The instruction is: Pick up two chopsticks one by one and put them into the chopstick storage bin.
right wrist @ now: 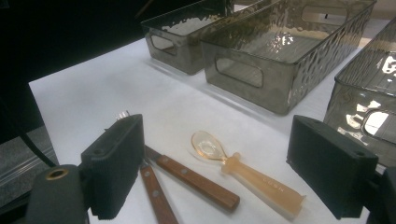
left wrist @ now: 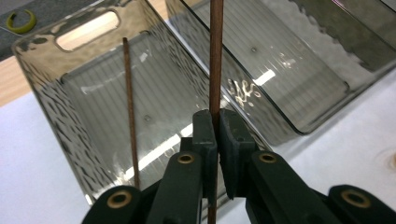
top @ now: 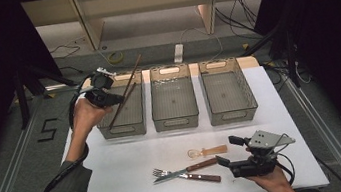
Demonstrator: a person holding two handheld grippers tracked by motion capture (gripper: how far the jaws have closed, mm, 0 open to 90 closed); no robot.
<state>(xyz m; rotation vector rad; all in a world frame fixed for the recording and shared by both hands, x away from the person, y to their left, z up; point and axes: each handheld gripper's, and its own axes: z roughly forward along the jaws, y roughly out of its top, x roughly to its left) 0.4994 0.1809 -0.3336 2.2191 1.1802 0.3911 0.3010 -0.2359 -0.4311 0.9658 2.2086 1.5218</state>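
High view: the left gripper [top: 119, 99] pinches one chopstick [top: 129, 88] over the left bin [top: 105, 130], where another chopstick [left wrist: 130, 116] lies. Held by so thin a grip, it may pivot and drop outside. Right gripper [top: 223, 153] stands wide, holding nothing.

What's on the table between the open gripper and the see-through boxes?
A clear orange spoon lies between the right gripper and the boxes, beside two wooden-handled pieces of cutlery. The right gripper view shows it best; the high view shows it too.

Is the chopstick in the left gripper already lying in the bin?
No. The left gripper pinches one chopstick above the left bin; another chopstick leans inside.
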